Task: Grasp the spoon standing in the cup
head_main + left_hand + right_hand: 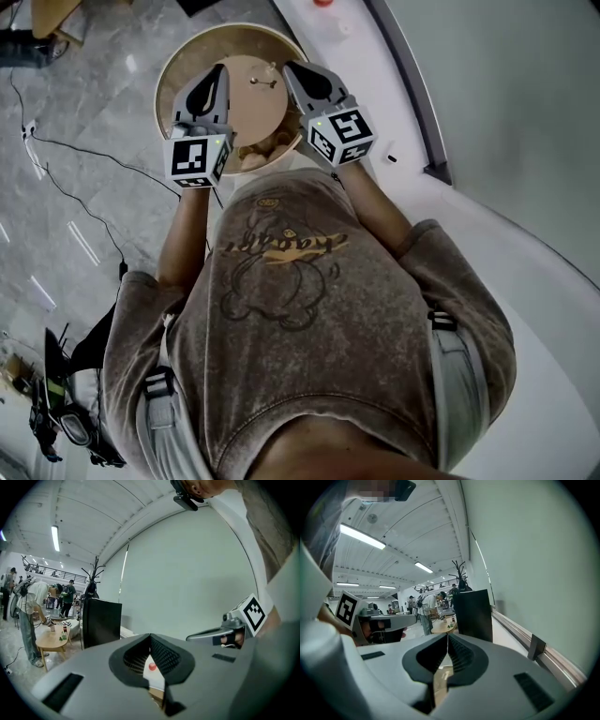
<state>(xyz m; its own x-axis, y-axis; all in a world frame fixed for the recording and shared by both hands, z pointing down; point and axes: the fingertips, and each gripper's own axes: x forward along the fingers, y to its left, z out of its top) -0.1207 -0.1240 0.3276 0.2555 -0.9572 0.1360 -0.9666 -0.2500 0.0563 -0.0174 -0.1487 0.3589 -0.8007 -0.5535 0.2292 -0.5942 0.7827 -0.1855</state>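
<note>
From the head we look steeply down on the table. Left tool and right tool cameras face level, sharing the black panel.

Bright, even light from ceiling strips — both gripper views bulge fisheye, corners black.

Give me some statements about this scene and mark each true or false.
1. In the head view, the left gripper and the right gripper both show over the round wooden table. True.
2. The left gripper's jaws stand wide apart. False: they are together, with nothing held.
3. The right gripper is clamped on a spoon. False: its jaws are together and empty.
4. A black panel stands ahead of the right gripper. True.
</note>
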